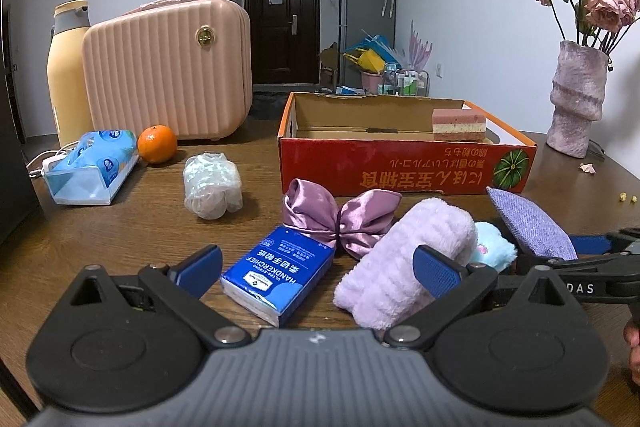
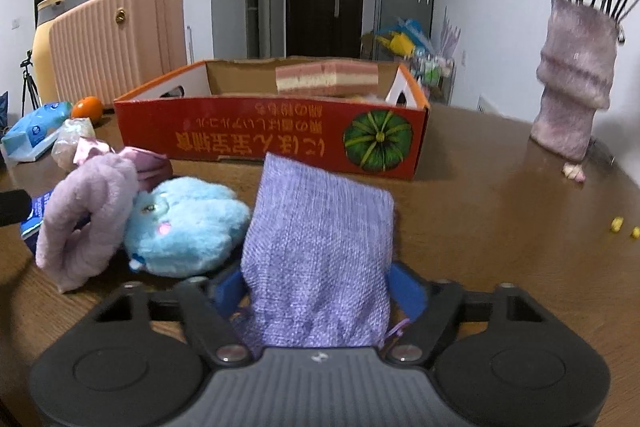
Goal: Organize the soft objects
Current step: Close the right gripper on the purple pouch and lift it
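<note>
My right gripper (image 2: 320, 291) is shut on a purple knit pouch (image 2: 320, 251), held just above the table in front of the red cardboard box (image 2: 272, 141); the pouch also shows in the left wrist view (image 1: 532, 223). A pink layered sponge (image 2: 326, 79) lies inside the box. My left gripper (image 1: 320, 267) is open, its fingers either side of a blue tissue pack (image 1: 280, 279) and a rolled lilac fluffy towel (image 1: 404, 259). A satin purple bow (image 1: 340, 219) and a light-blue plush toy (image 2: 188, 227) lie beside them.
A wooden table (image 2: 500, 195) holds a wrapped plastic bundle (image 1: 212, 187), an orange (image 1: 157, 143), a blue wipes pack (image 1: 92, 167), a pink case (image 1: 168, 67), a yellow bottle (image 1: 68, 75) and a vase of dried roses (image 1: 576, 95).
</note>
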`<state>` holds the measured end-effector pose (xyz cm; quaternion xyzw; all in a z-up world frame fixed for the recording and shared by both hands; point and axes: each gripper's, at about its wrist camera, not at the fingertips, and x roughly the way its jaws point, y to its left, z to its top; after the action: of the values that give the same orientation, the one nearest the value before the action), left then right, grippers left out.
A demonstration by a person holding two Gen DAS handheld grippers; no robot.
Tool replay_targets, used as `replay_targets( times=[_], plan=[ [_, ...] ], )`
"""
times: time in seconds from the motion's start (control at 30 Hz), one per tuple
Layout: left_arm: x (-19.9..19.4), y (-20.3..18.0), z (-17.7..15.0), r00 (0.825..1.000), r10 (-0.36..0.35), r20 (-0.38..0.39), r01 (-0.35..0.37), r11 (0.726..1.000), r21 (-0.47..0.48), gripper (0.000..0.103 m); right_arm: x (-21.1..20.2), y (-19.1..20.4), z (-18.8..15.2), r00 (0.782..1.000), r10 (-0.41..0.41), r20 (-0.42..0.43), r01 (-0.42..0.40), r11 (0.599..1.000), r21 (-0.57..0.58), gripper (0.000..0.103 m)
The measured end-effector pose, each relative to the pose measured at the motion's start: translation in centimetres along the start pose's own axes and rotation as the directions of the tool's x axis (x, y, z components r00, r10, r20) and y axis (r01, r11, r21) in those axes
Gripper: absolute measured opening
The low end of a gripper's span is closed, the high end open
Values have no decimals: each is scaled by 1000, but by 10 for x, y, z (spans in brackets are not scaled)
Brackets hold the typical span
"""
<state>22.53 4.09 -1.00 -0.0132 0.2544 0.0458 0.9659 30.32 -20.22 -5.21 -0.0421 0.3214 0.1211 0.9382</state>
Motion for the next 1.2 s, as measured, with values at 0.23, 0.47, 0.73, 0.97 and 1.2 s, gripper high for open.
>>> replay_targets(
  times=[0.23,0.47,0.73,0.97,1.2],
  plan=[
    [0,1,0,1000,-8,2,8,1000,-3,103,-5,1,-4,1000,-5,16,5,1000,-14,42],
    [-1,1,0,1000,-9,10,9,1000,-5,103,-13,0,-5,999,-12,49,13,1000,-24,22],
    [-1,0,0,999,-30,28,30,999,-12,103,-26,-8,-3,992,-46,116,45,999,9,18],
    [-2,-16,-1,997,-73,39,73,997,20,103,-32,-12,-3,986,-74,150,70,997,32,18],
    [5,-45,-5,997,-72,30,68,993,99,103,-41,-6,-5,984,-61,169,57,998,27,18]
  ],
)
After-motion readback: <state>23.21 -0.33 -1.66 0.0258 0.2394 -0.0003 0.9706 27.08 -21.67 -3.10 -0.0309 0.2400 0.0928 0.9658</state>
